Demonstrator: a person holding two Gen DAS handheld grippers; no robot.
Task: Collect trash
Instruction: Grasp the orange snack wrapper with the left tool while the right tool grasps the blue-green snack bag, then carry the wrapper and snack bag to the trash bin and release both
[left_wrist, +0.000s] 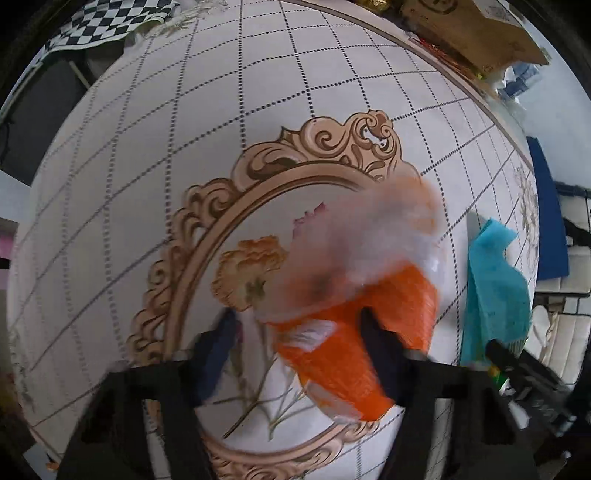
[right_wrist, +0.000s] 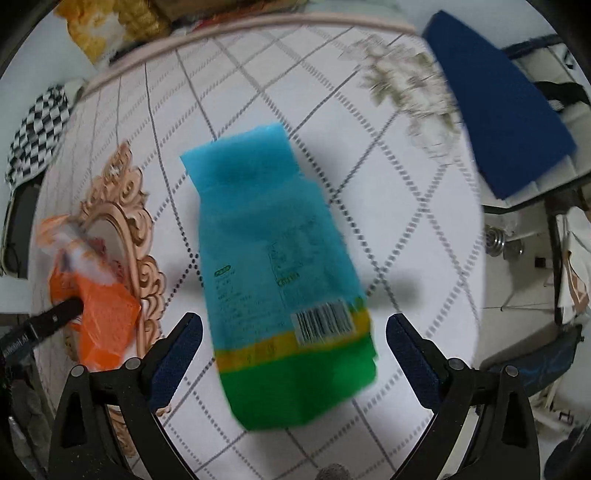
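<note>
Fingers spread both ways: left (left_wrist: 295, 347) straddling crinkly orange wrapper (left_wrist: 354, 332), right (right_wrist: 293, 343) flanking flat blue-green packet (right_wrist: 284, 280).

Both wrist views looked steeply down at the table (left_wrist: 258, 110) from close range. Each showed the orange wrapper (left_wrist: 369, 350) and blue bag (right_wrist: 280, 280); the left camera sat left of the right camera.

A round bench (right_wrist: 424, 258) with a white diamond-patterned cloth spreads ahead of the fingers. Far beyond them sit a cardboard box (left_wrist: 480, 29) and checkered cloth (left_wrist: 107, 22); a blue board (right_wrist: 498, 122) lies to the right.
</note>
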